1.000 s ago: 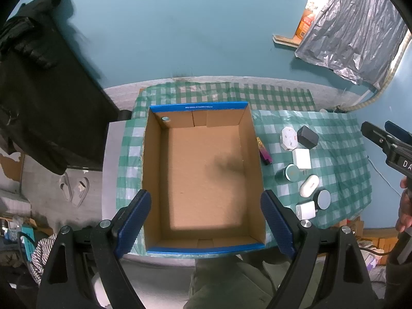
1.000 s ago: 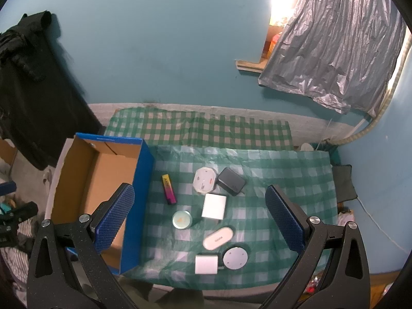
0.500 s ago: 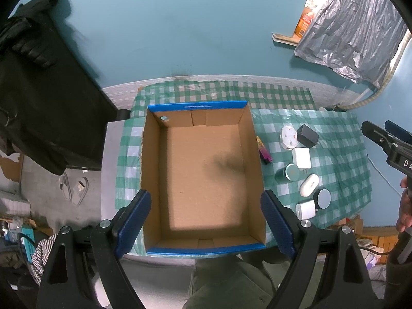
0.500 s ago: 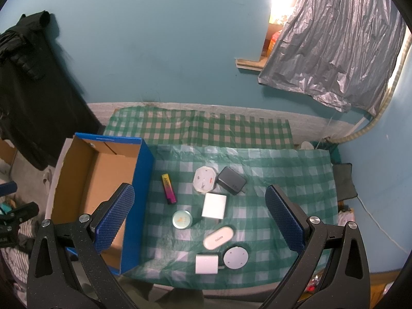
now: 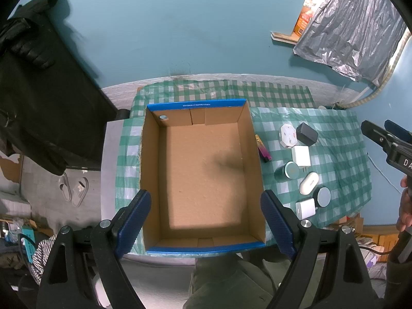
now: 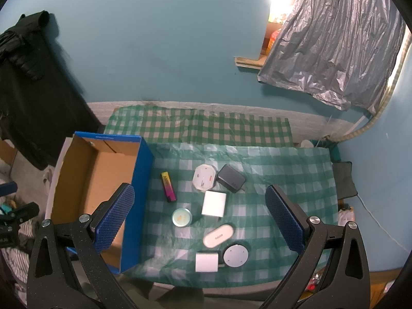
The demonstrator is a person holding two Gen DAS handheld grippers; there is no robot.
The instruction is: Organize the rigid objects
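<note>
An open cardboard box with blue rim (image 5: 198, 105) (image 6: 139, 177) stands on the left of the checked table, empty. Right of it lie several small objects: a purple-yellow lighter (image 6: 168, 186), a white octagonal case (image 6: 204, 178), a black charger (image 6: 231, 178), a white adapter (image 6: 214, 203), a round teal tin (image 6: 181, 217), a white oval case (image 6: 218, 235), a grey disc (image 6: 235, 255) and a white cube (image 6: 206, 262). My left gripper (image 5: 206, 221) is open, high above the box. My right gripper (image 6: 197, 217) is open, high above the objects.
The green checked cloth (image 6: 283, 170) covers the table against a teal wall. Black clothing (image 5: 38, 90) hangs at the left. A silver foil sheet (image 6: 334, 51) hangs at the upper right. Slippers (image 5: 74, 190) lie on the floor at the left.
Almost nothing has changed; the left view has drifted very slightly. Both grippers stay open above the table.
</note>
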